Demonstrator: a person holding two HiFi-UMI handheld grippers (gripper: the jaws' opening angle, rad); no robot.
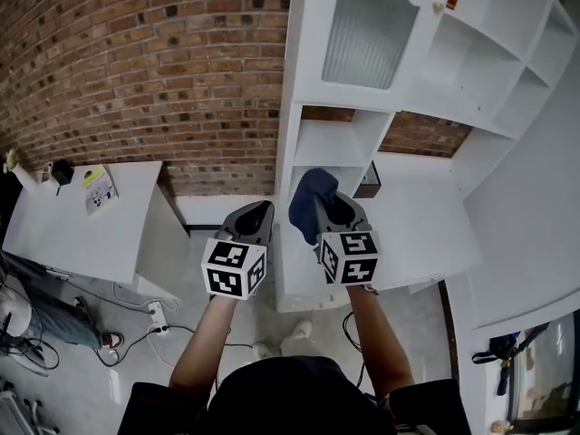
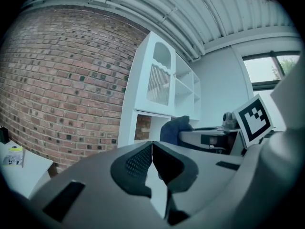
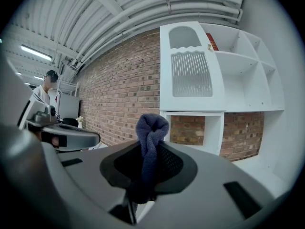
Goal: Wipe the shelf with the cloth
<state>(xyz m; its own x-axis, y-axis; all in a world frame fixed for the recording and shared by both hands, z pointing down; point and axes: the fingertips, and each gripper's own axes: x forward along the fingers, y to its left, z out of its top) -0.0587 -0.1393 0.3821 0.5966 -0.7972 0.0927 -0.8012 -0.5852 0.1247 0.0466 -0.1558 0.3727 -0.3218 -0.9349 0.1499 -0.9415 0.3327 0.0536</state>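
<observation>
While the right gripper's (image 3: 151, 152) jaws pinch it, the cloth (image 3: 151, 127) stands up between them as a soft, dark navy bundle. It is folded over on itself into a rounded knob above the jaw tips, and a narrower tail runs down between the pads. In the head view the same cloth (image 1: 308, 198) bulges out ahead of the right gripper (image 1: 332, 210), held in the air in front of the white shelf unit (image 1: 308, 34) and apart from it. The left gripper's (image 2: 152, 145) jaws are pressed together at their tips with nothing between them. It sits just beside the right one, level with it (image 1: 254, 217).

Behind the cloth, the shelf unit's (image 3: 167, 70) upper left compartment is closed by a ribbed glass door (image 3: 191, 74). To the right of the door, the top open compartment holds a red item (image 3: 212, 41), too small to identify. Below the door, an open compartment (image 3: 190, 128) shows the brick wall (image 3: 119, 85) through its back. A small dark box (image 1: 369, 182) sits where the unit meets the white surface (image 1: 426, 229). At far left, a smaller white surface (image 1: 63, 238) carries a booklet (image 1: 99, 189).
</observation>
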